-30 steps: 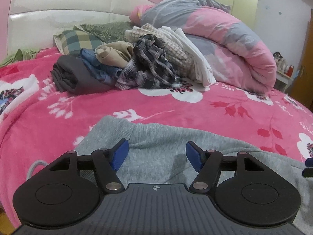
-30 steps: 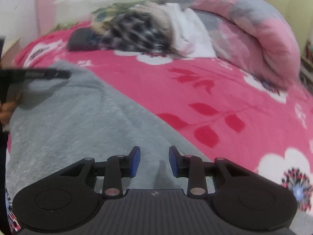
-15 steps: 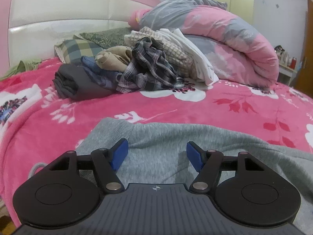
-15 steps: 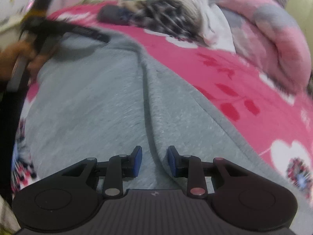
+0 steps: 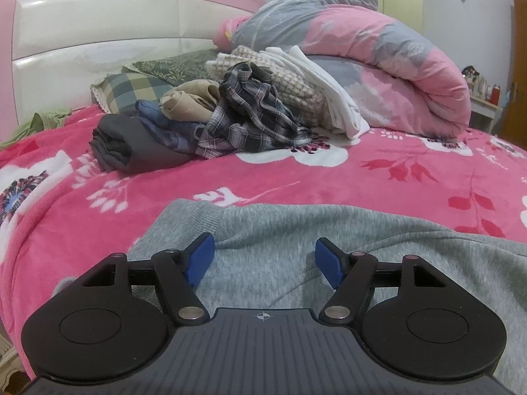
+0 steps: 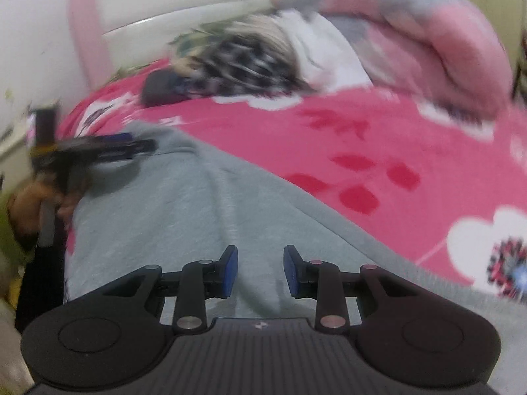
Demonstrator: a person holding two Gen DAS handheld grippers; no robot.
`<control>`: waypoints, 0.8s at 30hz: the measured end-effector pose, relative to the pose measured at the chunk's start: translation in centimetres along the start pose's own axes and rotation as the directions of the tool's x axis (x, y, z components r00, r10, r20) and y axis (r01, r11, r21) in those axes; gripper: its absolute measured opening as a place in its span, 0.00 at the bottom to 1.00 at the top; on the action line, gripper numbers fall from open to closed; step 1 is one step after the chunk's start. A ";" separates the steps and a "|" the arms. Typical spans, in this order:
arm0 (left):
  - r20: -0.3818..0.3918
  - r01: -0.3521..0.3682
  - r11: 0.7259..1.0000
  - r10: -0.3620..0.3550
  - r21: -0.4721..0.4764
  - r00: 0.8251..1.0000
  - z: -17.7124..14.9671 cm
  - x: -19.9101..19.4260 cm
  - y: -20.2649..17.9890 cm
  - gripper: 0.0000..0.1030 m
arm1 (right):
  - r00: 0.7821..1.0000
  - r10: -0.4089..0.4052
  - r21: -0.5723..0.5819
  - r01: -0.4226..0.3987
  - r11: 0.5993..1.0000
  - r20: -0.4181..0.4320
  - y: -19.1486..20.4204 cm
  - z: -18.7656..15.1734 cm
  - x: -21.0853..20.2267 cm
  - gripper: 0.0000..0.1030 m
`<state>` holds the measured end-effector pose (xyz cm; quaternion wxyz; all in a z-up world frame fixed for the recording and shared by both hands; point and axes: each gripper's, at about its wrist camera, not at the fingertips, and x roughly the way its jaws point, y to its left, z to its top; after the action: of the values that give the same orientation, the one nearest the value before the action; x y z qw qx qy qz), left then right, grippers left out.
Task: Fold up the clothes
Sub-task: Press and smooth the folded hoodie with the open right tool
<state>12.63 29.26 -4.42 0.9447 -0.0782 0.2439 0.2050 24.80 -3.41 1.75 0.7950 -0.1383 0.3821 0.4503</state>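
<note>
Grey sweatshirt (image 5: 296, 240) spread flat across the lower half of my left wrist view, lying on the pink floral blanket (image 5: 378, 177). Ribbed hem edge toward the left, just above my left blue pad. In the right wrist view the same grey sweatshirt (image 6: 184, 210) fills the lower left and centre, with a long raised crease running from upper left down toward my fingers.

My left gripper (image 5: 263, 258): jaws wide apart, grey fabric visible between the pads (image 5: 199, 260), nothing pinched. It sits low over the cloth at the bottom of the frame.

My right gripper (image 6: 260, 271): jaws narrower but still parted, a clear gap with grey fabric showing through it. The crease ends close to that gap; pads not pressing on it as far as I can tell. This view is motion-blurred.

In the right wrist view my left gripper (image 6: 138, 146) shows at the left edge, over the sweatshirt's far corner, with my left hand (image 6: 39, 197) on its handle below.

Farther out, upper centre of the left view: pile of clothes (image 5: 230, 121), including a plaid shirt and dark folded piece. Rolled pink and grey quilt (image 5: 378, 62) at upper right. White padded headboard (image 5: 98, 39) at upper left.
</note>
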 end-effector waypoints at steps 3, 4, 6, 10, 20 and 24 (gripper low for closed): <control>0.000 -0.001 1.000 0.001 0.005 1.000 0.0 0.0 0.0 0.68 | 0.995 0.025 0.097 -0.016 0.995 -0.092 -2.3 -0.1 2.2 0.32; 0.000 -0.001 1.000 0.001 0.006 1.000 0.0 0.1 0.0 0.68 | 0.991 0.036 0.105 -0.022 0.994 -0.132 -2.6 -0.4 3.0 0.32; 0.000 -0.002 1.000 0.002 0.007 1.000 0.0 0.1 0.0 0.68 | 0.984 0.025 0.077 -0.011 0.997 -0.175 -2.2 -0.9 3.9 0.31; 0.000 -0.014 1.000 0.014 -0.001 1.000 0.0 0.3 0.1 0.70 | 0.981 -0.076 -0.060 0.066 0.996 -0.180 0.7 -1.2 3.6 0.12; -0.007 -0.015 1.000 0.015 -0.015 1.000 0.1 0.4 0.4 0.71 | 0.974 -0.124 -0.174 0.091 0.980 -0.188 3.2 -1.5 2.2 0.12; -0.014 -0.016 1.000 0.015 -0.011 1.000 0.3 0.3 0.3 0.71 | 0.973 -0.109 -0.106 0.088 0.990 -0.205 2.0 -2.0 3.3 0.20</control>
<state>12.86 29.68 -4.31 0.9409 -0.0830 0.2500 0.2131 23.22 -1.39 -1.75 0.7640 -0.2418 0.4346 0.4110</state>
